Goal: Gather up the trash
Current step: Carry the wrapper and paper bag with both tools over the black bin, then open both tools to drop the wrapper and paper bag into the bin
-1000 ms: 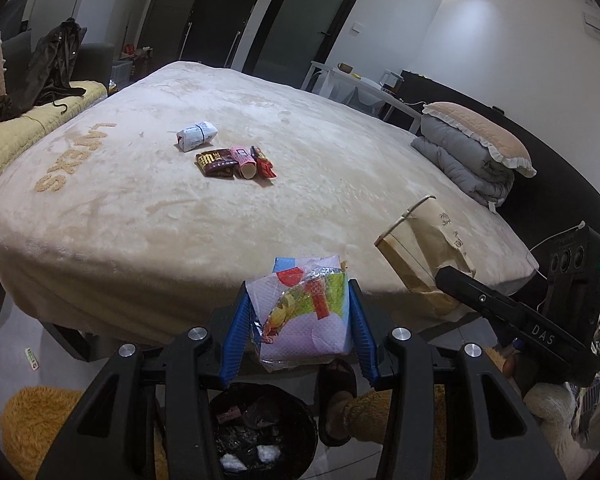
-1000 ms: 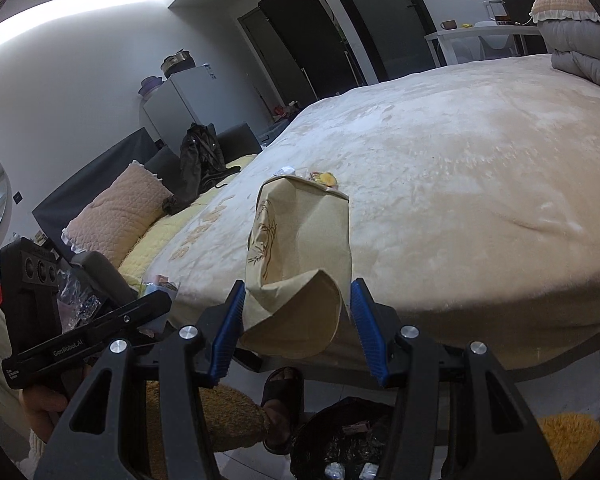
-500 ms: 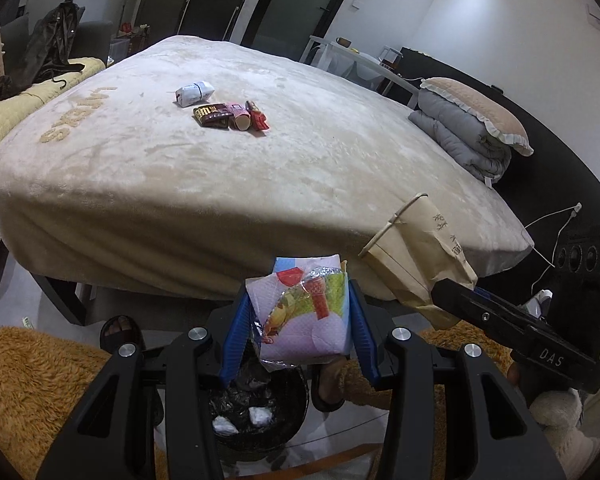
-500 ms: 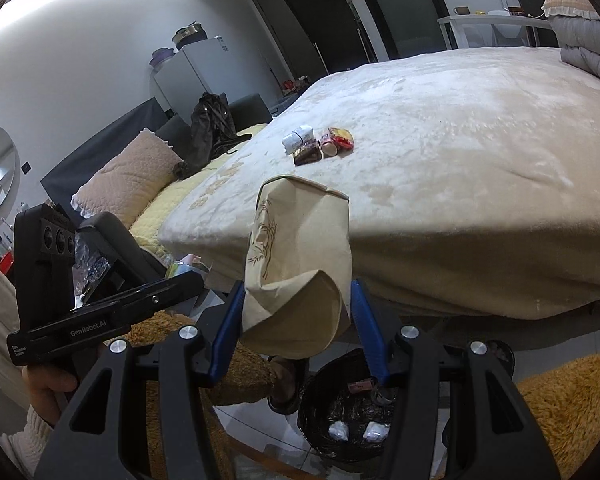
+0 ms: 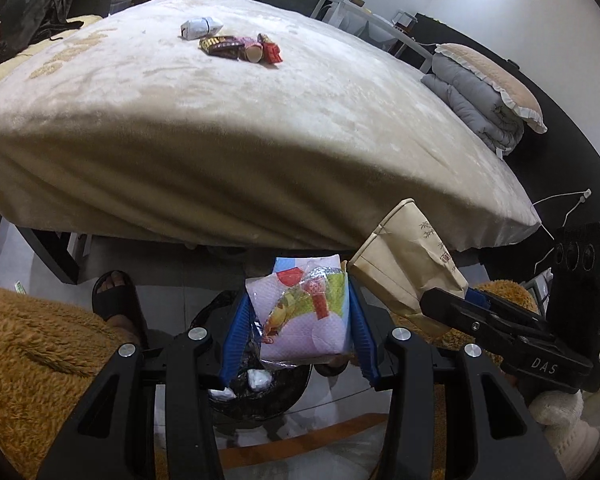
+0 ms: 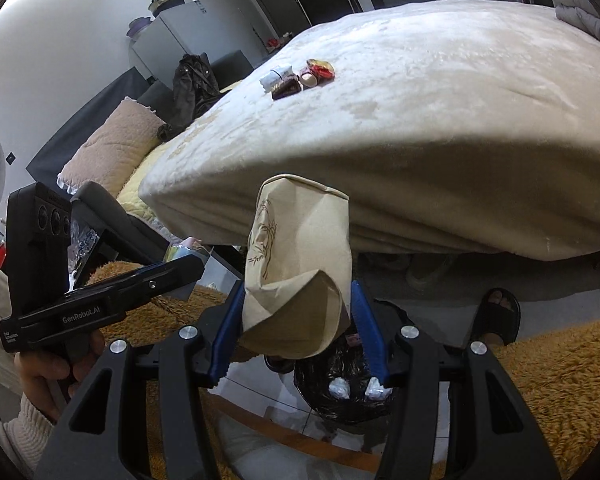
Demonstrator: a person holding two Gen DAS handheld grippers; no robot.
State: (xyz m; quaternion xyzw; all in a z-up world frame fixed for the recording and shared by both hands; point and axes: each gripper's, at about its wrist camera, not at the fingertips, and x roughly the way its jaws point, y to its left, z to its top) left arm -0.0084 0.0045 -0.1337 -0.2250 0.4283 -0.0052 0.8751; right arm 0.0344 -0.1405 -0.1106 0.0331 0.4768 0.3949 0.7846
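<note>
My left gripper (image 5: 298, 300) is shut on a colourful plastic snack wrapper (image 5: 304, 312), held just above a black-lined trash bin (image 5: 260, 394) on the floor. My right gripper (image 6: 298, 300) is shut on a crumpled beige paper bag (image 6: 300, 264), and the same bin (image 6: 340, 384) lies below and behind it. The paper bag (image 5: 408, 264) and the right gripper also show at the right of the left wrist view. Several wrappers (image 5: 236, 42) lie together on the bed; in the right wrist view these wrappers (image 6: 298, 76) are far up the blanket.
The bed with its cream blanket (image 5: 240, 132) overhangs just beyond the bin. A person's sandalled feet (image 5: 114, 300) (image 6: 496, 316) stand either side of it on an orange shaggy rug (image 6: 560, 384). A folded grey quilt and pillow (image 5: 488, 92) sit at the bed's right.
Both grippers have sunk and tipped downward, still holding the wrapper and the paper bag. The bin, earlier at the bottom edge of both views, now sits right under the held items.
</note>
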